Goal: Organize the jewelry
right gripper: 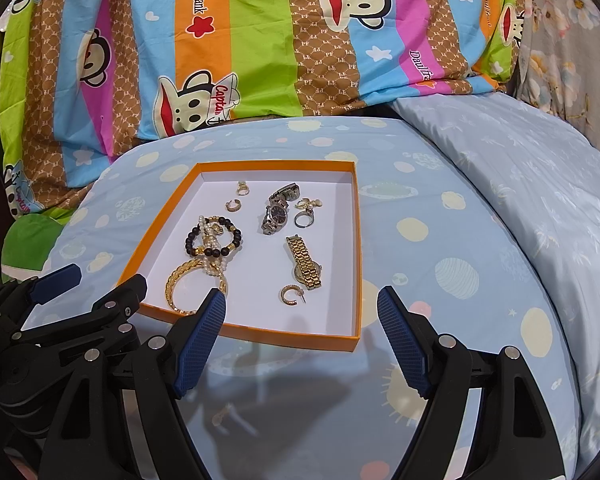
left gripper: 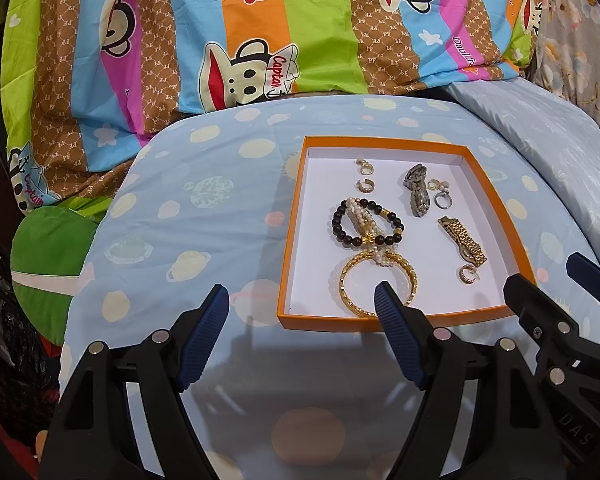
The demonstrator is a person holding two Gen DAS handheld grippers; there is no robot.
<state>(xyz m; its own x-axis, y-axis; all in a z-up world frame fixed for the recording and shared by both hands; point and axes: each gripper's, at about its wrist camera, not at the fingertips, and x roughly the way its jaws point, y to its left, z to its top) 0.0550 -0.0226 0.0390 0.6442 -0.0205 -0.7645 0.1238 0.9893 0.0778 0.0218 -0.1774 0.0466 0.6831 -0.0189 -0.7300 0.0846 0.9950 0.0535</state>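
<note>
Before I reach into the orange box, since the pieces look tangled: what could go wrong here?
The pearl strand lies across the black bead bracelet and overlaps the gold bangle; lifting one may drag the others. The hoop earring beside the gold watch is small and may slip from the open right gripper.

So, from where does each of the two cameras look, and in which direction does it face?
Left wrist: sits on the left gripper, looking forward and down between its open fingers at the orange box; the right gripper shows at right.
Right wrist: sits on the right gripper, looking forward and down at the same orange box; the left gripper shows at left.
Both share: the box, the gold bangle, the watches, the blue sheet.
</note>
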